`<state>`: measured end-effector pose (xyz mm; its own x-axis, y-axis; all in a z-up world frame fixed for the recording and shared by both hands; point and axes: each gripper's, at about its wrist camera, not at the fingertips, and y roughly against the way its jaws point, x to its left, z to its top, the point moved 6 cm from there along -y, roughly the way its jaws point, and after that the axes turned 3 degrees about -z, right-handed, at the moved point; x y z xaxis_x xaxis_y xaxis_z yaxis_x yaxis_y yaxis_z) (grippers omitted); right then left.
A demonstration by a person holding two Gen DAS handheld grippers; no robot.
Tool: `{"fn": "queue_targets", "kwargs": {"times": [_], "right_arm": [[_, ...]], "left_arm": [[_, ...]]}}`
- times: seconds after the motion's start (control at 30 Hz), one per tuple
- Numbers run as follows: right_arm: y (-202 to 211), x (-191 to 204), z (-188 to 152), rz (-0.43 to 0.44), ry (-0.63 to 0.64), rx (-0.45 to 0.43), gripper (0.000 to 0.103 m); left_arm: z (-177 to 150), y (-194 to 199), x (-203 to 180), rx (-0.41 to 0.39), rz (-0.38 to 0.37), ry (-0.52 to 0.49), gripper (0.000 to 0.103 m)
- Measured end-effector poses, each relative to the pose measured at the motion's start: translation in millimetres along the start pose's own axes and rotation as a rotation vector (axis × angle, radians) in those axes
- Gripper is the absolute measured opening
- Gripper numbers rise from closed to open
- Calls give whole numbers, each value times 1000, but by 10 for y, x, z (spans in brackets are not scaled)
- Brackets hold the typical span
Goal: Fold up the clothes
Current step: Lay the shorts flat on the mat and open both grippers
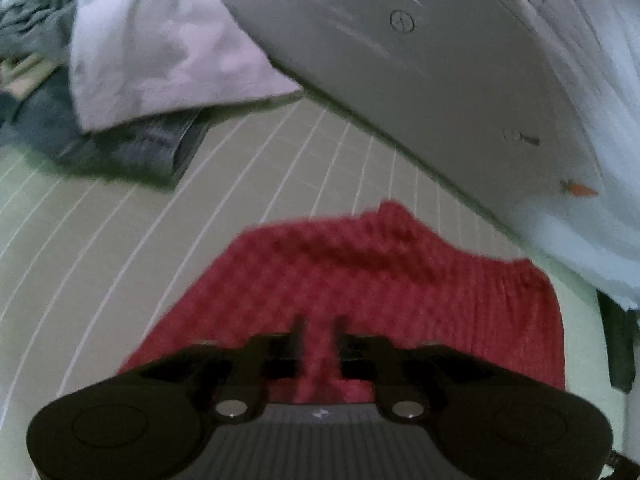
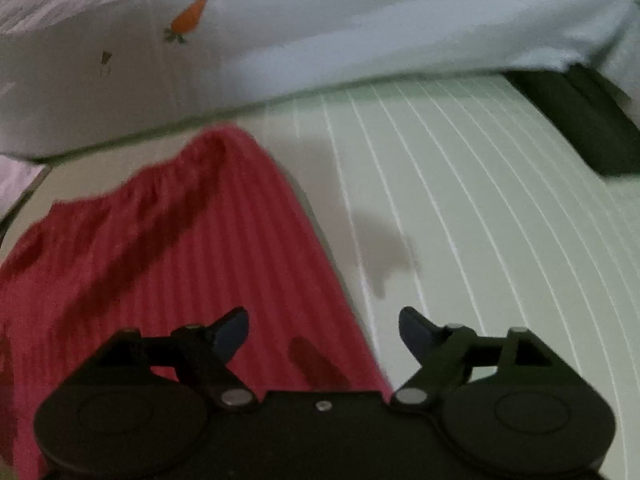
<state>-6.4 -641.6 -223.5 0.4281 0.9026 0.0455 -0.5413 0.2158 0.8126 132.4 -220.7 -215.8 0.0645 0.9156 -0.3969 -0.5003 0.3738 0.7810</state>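
Observation:
A red ribbed garment (image 1: 360, 280) lies on the pale green striped bed sheet (image 1: 120, 260). My left gripper (image 1: 319, 332) is shut on a fold of the red garment, its near edge pinched between the narrow jaws. In the right wrist view the same red garment (image 2: 180, 260) spreads to the left with its gathered waistband at the far end. My right gripper (image 2: 324, 330) is open and empty, over the garment's right edge, its left finger above the cloth and its right finger above the sheet (image 2: 460, 200).
A pile of clothes sits at the far left: a white garment (image 1: 160, 40) over folded blue jeans (image 1: 132, 148). A white pillow with a carrot print (image 2: 188, 20) and a pale blue cover (image 2: 400, 20) lie along the far side. A dark object (image 2: 580, 120) lies at the right.

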Motion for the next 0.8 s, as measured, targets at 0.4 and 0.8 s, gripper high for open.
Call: {"fn": "queue_targets", "kwargs": {"times": [0.4,0.8], "right_arm": [[163,-180,-680,29,1,62,27],[474,-425,-891,10,9,118,21]], "left_arm": [[-729,494,-254,55,13,-61,68],[-982,727,147,4,163,9,67]]}}
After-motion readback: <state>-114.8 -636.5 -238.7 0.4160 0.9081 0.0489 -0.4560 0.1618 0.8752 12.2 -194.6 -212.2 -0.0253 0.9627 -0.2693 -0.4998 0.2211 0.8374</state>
